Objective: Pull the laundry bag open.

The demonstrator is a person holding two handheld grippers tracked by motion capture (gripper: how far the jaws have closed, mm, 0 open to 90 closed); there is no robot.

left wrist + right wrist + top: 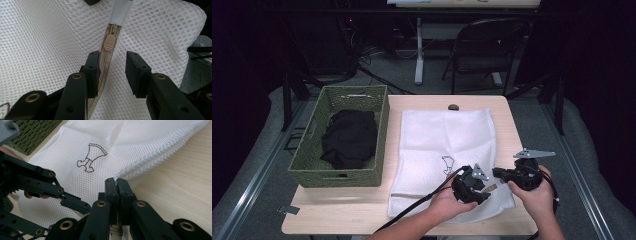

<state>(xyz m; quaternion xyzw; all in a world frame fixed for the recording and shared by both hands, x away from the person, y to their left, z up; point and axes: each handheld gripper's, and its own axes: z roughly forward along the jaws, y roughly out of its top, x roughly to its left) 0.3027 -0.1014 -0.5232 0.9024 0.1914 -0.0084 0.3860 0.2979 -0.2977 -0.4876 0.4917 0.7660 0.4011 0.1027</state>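
Evidently the zip is being worked: the white mesh bag [447, 150] lies flat on the counter [512, 125], right of the basket [337, 175]. The right gripper [116, 182] pinches the bag's near edge — jaws pressed together — while the left gripper [113, 67], jaws spread, straddles the zip just short of the zip tab [109, 43]. Next, I'd say, close on that tab and pull.

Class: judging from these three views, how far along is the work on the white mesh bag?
Done: right gripper has pinched the mesh bag at its edge. In hand: left gripper, jaws open, straddles the zipper below its pull. Left: gripping the pull and sliding it; the dark clothing lies in the basket.
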